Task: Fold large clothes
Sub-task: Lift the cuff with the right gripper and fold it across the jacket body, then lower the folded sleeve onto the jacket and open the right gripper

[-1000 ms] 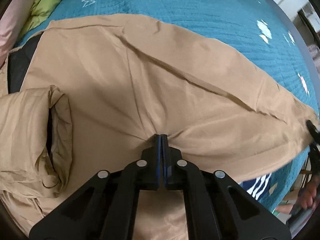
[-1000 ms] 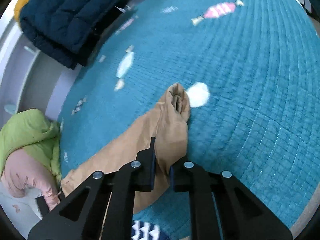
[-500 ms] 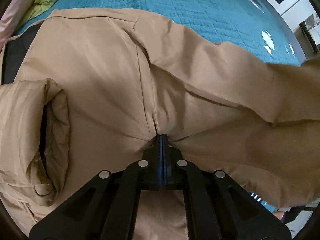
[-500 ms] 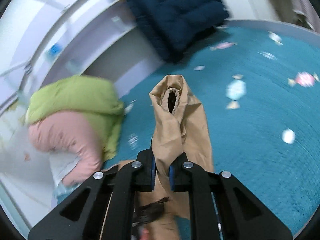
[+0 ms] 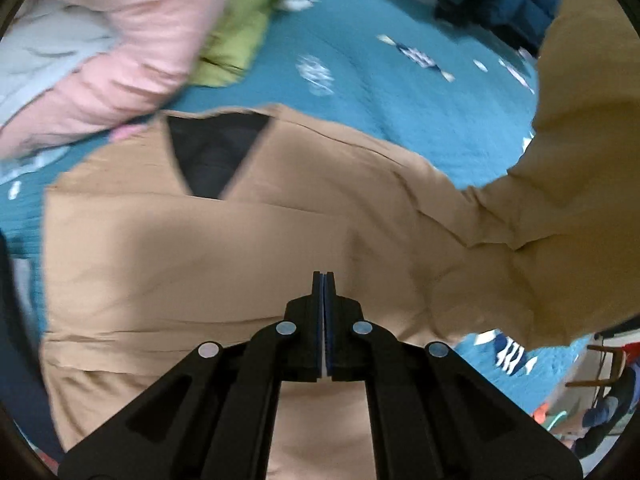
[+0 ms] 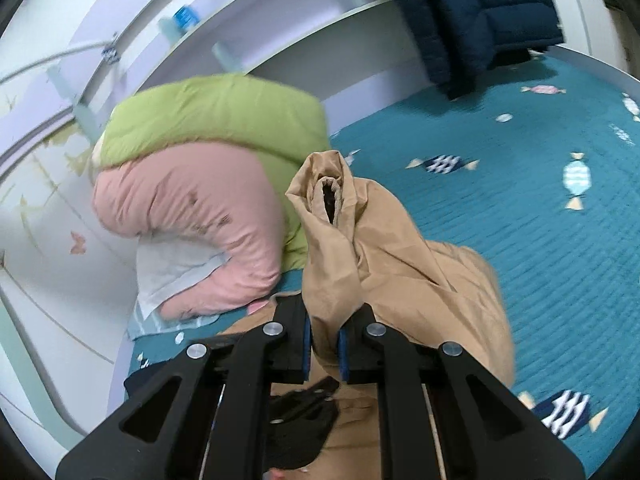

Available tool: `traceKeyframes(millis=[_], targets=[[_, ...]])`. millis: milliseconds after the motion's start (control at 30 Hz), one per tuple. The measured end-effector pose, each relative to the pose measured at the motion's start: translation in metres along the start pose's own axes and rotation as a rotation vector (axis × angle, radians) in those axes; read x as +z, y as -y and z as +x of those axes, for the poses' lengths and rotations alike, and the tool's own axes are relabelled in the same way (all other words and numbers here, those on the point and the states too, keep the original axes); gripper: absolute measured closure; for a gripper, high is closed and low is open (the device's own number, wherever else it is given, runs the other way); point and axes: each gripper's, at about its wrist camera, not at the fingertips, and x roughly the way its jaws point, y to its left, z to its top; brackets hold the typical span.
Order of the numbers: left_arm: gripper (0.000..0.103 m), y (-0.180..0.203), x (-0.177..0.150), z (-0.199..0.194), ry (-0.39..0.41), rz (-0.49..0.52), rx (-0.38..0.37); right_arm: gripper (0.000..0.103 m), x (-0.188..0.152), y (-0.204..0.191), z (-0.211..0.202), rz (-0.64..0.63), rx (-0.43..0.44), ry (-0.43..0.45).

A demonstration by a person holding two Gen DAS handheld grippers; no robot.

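Right claw (image 6: 323,340) is clamped on the tan jacket's sleeve (image 6: 332,240), raised toward twelve o'clock. Left claw (image 5: 324,280) is fully closed, empty, above the tan jacket (image 5: 240,260) spread on the teal bedspread (image 5: 400,100); pink-and-green bedding (image 5: 140,40) at eleven o'clock.

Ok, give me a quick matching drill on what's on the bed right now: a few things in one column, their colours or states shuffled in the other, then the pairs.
Things:
1. sleeve
2. left hand-held gripper
3. puffy jacket
4. bedspread
5. bedding on top of the pink bundle

Colours or states:
A. teal, candy print
B. lime green
C. tan, clamped in the right hand-held gripper
D. navy, by the white shelving
E. shut, nothing between its pads

Pairs: 1-C, 2-E, 3-D, 4-A, 5-B
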Motion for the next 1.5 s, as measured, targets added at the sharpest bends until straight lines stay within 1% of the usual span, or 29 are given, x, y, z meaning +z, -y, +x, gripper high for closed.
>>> traceKeyframes(millis=[33, 67, 100, 133, 200, 267, 367, 533, 633, 667, 700, 767, 800, 833, 867, 900, 933, 1000, 1100, 1167, 1200, 1233, 1267, 1300, 1333, 1400, 1433, 1467, 1500], targets=[[0.101, -0.013, -0.003, -0.007, 0.008, -0.014, 0.006, 0.094, -0.004, -0.007, 0.005, -0.01, 0.005, -0.012], [0.101, -0.018, -0.003, -0.009, 0.013, -0.022, 0.013, 0.094, -0.009, -0.017, 0.013, -0.022, 0.01, -0.027], [0.101, -0.033, -0.006, -0.017, 0.024, -0.035, 0.03, 0.094, -0.014, -0.024, 0.018, -0.032, 0.015, -0.038], [0.101, -0.039, -0.007, -0.02, 0.03, -0.042, 0.039, 0.094, -0.021, -0.035, 0.029, -0.046, 0.021, -0.059], [0.101, -0.064, -0.013, -0.027, 0.036, -0.066, 0.068, 0.094, -0.034, -0.051, 0.049, -0.066, 0.015, -0.099], [0.101, -0.088, -0.015, -0.037, 0.041, -0.087, 0.085, 0.094, -0.048, -0.059, 0.066, -0.071, 0.014, -0.134], [0.101, -0.121, -0.018, -0.04, 0.041, -0.119, 0.102, 0.094, -0.068, -0.065, 0.092, -0.064, 0.013, -0.195], [0.1, -0.159, -0.024, -0.042, 0.035, -0.153, 0.133, 0.093, -0.107, -0.077, 0.136, -0.101, -0.024, -0.303], [0.1, -0.178, -0.029, -0.041, 0.027, -0.174, 0.149, 0.093, -0.133, -0.076, 0.164, -0.092, -0.038, -0.384], [0.1, -0.183, -0.031, -0.04, 0.024, -0.177, 0.158, 0.093, -0.142, -0.076, 0.173, -0.102, -0.038, -0.425], [0.1, -0.187, -0.032, -0.039, 0.019, -0.179, 0.167, 0.09, -0.148, -0.077, 0.18, -0.108, -0.032, -0.461], [0.099, -0.194, -0.034, -0.038, 0.013, -0.18, 0.176, 0.082, -0.161, -0.074, 0.189, -0.072, -0.003, -0.521], [0.094, -0.199, -0.036, -0.038, 0.01, -0.187, 0.188, 0.073, -0.165, -0.073, 0.19, -0.043, 0.028, -0.537], [0.089, -0.203, -0.037, -0.04, 0.012, -0.197, 0.194, 0.065, -0.166, -0.072, 0.189, -0.029, 0.055, -0.539], [0.087, -0.205, -0.037, -0.041, 0.017, -0.204, 0.192, 0.062, -0.165, -0.072, 0.185, -0.023, 0.074, -0.536], [0.086, -0.208, -0.038, -0.044, 0.024, -0.213, 0.187, 0.056, -0.164, -0.072, 0.18, -0.019, 0.091, -0.531], [0.086, -0.209, -0.038, -0.046, 0.027, -0.218, 0.184, 0.045, -0.161, -0.072, 0.176, -0.013, 0.106, -0.523], [0.086, -0.207, -0.037, -0.048, 0.024, -0.222, 0.18, 0.036, -0.151, -0.07, 0.163, -0.019, 0.106, -0.499], [0.086, -0.196, -0.034, -0.05, 0.03, -0.209, 0.164, 0.036, -0.134, -0.063, 0.142, -0.032, 0.076, -0.436], [0.086, -0.182, -0.032, -0.05, 0.039, -0.193, 0.144, 0.036, -0.123, -0.051, 0.127, -0.035, 0.033, -0.387], [0.085, -0.176, -0.031, -0.048, 0.038, -0.184, 0.134, 0.041, -0.117, -0.044, 0.119, -0.045, -0.008, -0.361], [0.085, -0.166, -0.03, -0.045, 0.035, -0.17, 0.122, 0.053, -0.113, -0.038, 0.114, -0.054, -0.042, -0.347], [0.085, -0.159, -0.031, -0.042, 0.034, -0.159, 0.114, 0.059, -0.108, -0.027, 0.106, -0.062, -0.102, -0.336], [0.085, -0.146, -0.03, -0.038, 0.031, -0.137, 0.097, 0.069, -0.104, -0.015, 0.101, -0.055, -0.16, -0.335], [0.085, -0.138, -0.031, -0.033, 0.027, -0.124, 0.086, 0.08, -0.101, -0.004, 0.097, -0.04, -0.194, -0.339], [0.086, -0.122, -0.032, -0.021, 0.006, -0.101, 0.058, 0.087, -0.099, 0.024, 0.09, 0.005, -0.259, -0.348], [0.086, -0.117, -0.032, -0.016, 0.0, -0.092, 0.048, 0.088, -0.1, 0.033, 0.088, 0.015, -0.286, -0.356], [0.087, -0.111, -0.032, -0.007, -0.005, -0.079, 0.052, 0.088, -0.102, 0.045, 0.088, 0.027, -0.33, -0.378], [0.088, -0.109, -0.033, 0.0, -0.013, -0.071, 0.072, 0.089, -0.106, 0.057, 0.09, 0.048, -0.368, -0.406]])
